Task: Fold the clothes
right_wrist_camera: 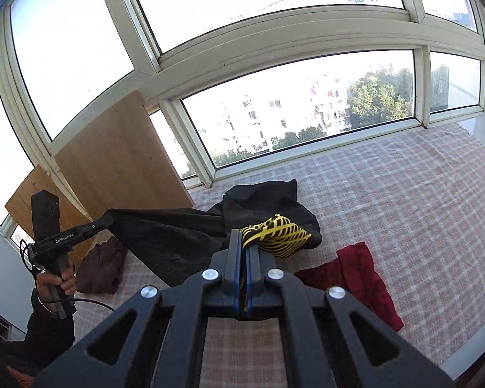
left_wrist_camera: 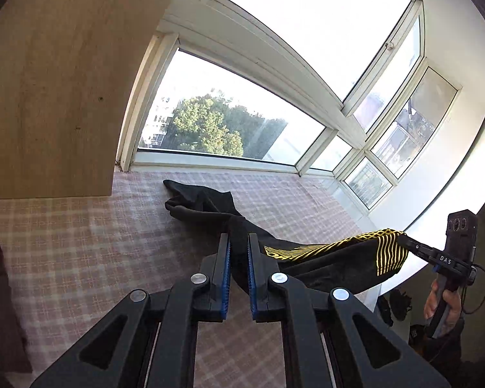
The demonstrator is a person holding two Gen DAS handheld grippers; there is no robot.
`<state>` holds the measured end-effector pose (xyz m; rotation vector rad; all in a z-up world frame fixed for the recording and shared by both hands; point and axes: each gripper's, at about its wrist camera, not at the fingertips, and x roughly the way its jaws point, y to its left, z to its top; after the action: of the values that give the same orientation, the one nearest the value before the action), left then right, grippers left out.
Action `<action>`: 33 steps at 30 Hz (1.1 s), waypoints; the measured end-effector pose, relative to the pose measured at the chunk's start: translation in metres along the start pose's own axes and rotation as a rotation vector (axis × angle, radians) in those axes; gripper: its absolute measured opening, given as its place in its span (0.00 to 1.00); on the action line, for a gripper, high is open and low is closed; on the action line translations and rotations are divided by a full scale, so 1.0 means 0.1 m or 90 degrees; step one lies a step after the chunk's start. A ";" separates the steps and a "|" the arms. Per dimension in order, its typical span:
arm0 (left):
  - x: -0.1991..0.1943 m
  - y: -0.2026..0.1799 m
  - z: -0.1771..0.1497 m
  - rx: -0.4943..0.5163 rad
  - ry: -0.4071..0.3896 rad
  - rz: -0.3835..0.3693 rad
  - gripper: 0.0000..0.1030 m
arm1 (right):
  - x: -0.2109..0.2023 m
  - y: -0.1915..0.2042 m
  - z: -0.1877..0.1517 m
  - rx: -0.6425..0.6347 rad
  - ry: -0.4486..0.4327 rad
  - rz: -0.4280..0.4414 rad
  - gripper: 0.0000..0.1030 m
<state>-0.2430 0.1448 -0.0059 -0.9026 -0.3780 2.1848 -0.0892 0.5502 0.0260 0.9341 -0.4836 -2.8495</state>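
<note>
Both hands are up and spread apart over the bed [right_wrist_camera: 404, 194], and the black garment [right_wrist_camera: 177, 242] is strung between them! The left tongs [left_wrist_camera: 239, 252] are clenched on a bunched black edge, blue pads [left_wrist_camera: 225, 278] pinching cloth, and from the right wrist view they sit out toward the bed's left edge with the left hand [right_wrist_camera: 56, 286] gripping the handle upright. The right tongs [right_wrist_camera: 243, 242] are clamped tight on the end with the yellow lattice print [right_wrist_camera: 281, 236], pads nearly touching; from the left wrist view that right hand [left_wrist_camera: 443, 304] holds its handle off the bed's right edge. The garment's long axis runs left to right between the two grips, lifted and sagging, while a loose black tail [left_wrist_camera: 197, 203] trails back onto the checked sheet toward the window [right_wrist_camera: 291, 113] edge. A red cloth [right_wrist_camera: 362, 284] lies crumpled on the sheet near the right side, and a brown cloth [right_wrist_camera: 103, 265] sits by the left edge under the stretched fabric. A wooden board [left_wrist_camera: 58, 90] leans at the far left corner.
</note>
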 end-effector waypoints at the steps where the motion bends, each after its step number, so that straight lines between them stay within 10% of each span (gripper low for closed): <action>1: -0.24 -0.04 0.07 0.003 -0.028 -0.001 0.08 | -0.16 0.11 0.10 -0.013 -0.019 0.007 0.02; 8: -1.91 -0.62 0.36 0.068 -0.197 0.019 0.08 | -1.06 0.98 0.51 -0.110 -0.104 0.039 0.02; 15: -2.61 -0.87 0.51 0.121 -0.255 0.102 0.08 | -1.23 1.49 0.73 -0.153 -0.128 0.066 0.02; 21: -2.03 -0.02 0.56 0.037 -0.151 0.173 0.09 | 0.02 1.20 0.71 -0.094 -0.016 0.056 0.02; 29: 0.33 1.99 0.22 -0.085 0.122 0.304 0.18 | 3.16 0.37 0.10 -0.028 0.300 -0.062 0.03; 33: 0.53 2.50 0.09 -0.101 0.169 0.324 0.25 | 3.70 -0.02 -0.03 0.033 0.397 -0.053 0.05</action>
<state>-0.4042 0.0110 -0.1518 -1.4890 -0.2078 2.4617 -0.3858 0.4793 -0.1833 1.7846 -0.4454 -2.4169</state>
